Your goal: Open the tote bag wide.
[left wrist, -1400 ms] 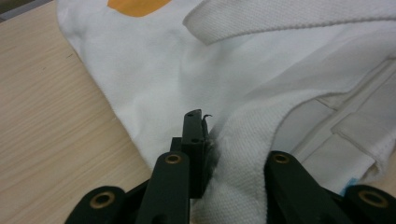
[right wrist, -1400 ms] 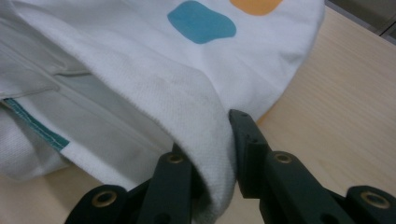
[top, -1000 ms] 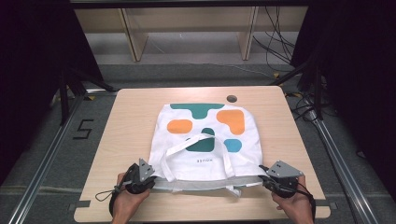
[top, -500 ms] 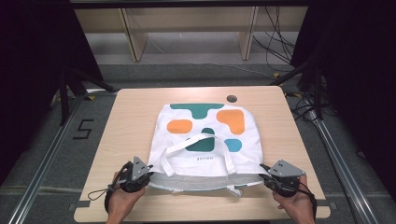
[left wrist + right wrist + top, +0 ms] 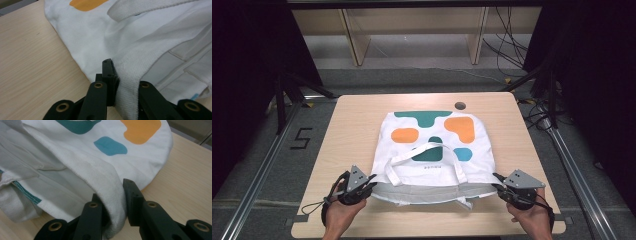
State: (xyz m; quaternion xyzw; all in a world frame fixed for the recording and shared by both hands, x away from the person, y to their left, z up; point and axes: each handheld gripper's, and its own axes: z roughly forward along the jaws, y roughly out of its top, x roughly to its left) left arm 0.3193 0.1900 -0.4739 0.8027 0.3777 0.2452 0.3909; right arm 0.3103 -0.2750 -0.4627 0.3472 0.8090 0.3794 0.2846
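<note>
Dark surrounds, pale shelving beyond, grey floor with cables trailing at the right. Resting on that floor, a light wooden table (image 5: 347, 150), round grommet hole (image 5: 460, 105) near its far edge. Lying flat across the table's middle, a white canvas tote bag (image 5: 432, 145) printed with teal, orange and blue blobs, mouth turned toward the person, one webbing handle (image 5: 422, 152) looping over the print. Pinching the near left corner of the upper mouth hem, the left gripper (image 5: 368, 182), jaws pressed together on the woven band. Clamping the near right corner likewise, the right gripper (image 5: 498, 186) (fabric folded thick between its jaws). Judging by the hold: lifting the top layer to open or spread the bag. Calling next for an even, matched pull, keeping both hems from slipping.
</note>
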